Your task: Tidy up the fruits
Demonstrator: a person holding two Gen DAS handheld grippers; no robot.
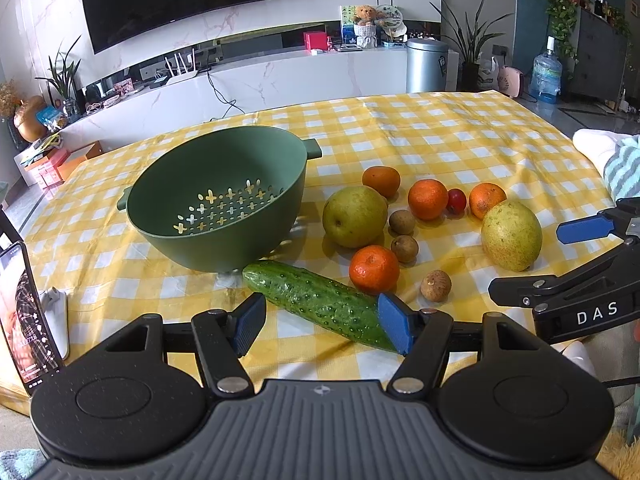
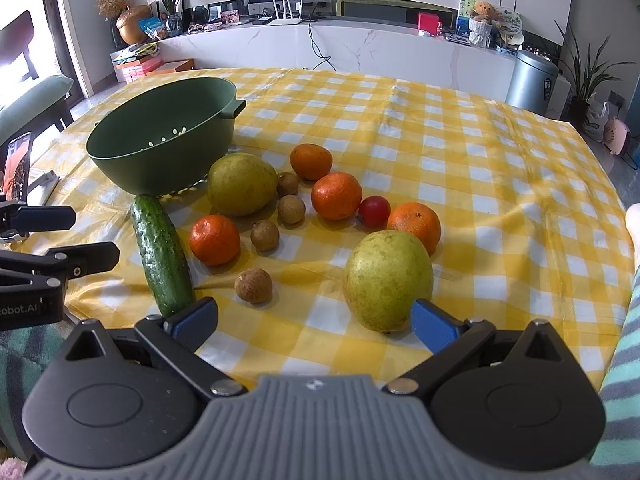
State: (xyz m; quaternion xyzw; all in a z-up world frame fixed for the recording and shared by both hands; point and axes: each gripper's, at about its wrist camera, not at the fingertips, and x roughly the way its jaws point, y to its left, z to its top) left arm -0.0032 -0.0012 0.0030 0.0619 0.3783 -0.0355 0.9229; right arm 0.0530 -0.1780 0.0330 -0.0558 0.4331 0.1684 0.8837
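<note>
A green colander bowl [image 1: 216,200] [image 2: 160,148] stands empty on the yellow checked cloth. To its right lie two pears [image 1: 354,216] [image 2: 390,280], several mandarins [image 1: 374,269] [image 2: 336,196], several brown longans [image 1: 436,286] [image 2: 253,285] and a cherry tomato [image 1: 456,200] [image 2: 374,211]. A cucumber [image 1: 320,304] [image 2: 162,256] lies in front of the bowl. My left gripper [image 1: 323,326] [image 2: 96,236] hovers open at the near end of the cucumber, holding nothing. My right gripper [image 2: 316,322] [image 1: 524,262] is open wide just before the nearer pear, also with nothing in it.
A phone on a stand [image 1: 24,312] [image 2: 18,164] sits at the table's left edge. A striped sleeve [image 2: 624,360] shows at the right. Beyond the table stand a white TV cabinet [image 1: 280,76] and a metal bin [image 1: 426,64].
</note>
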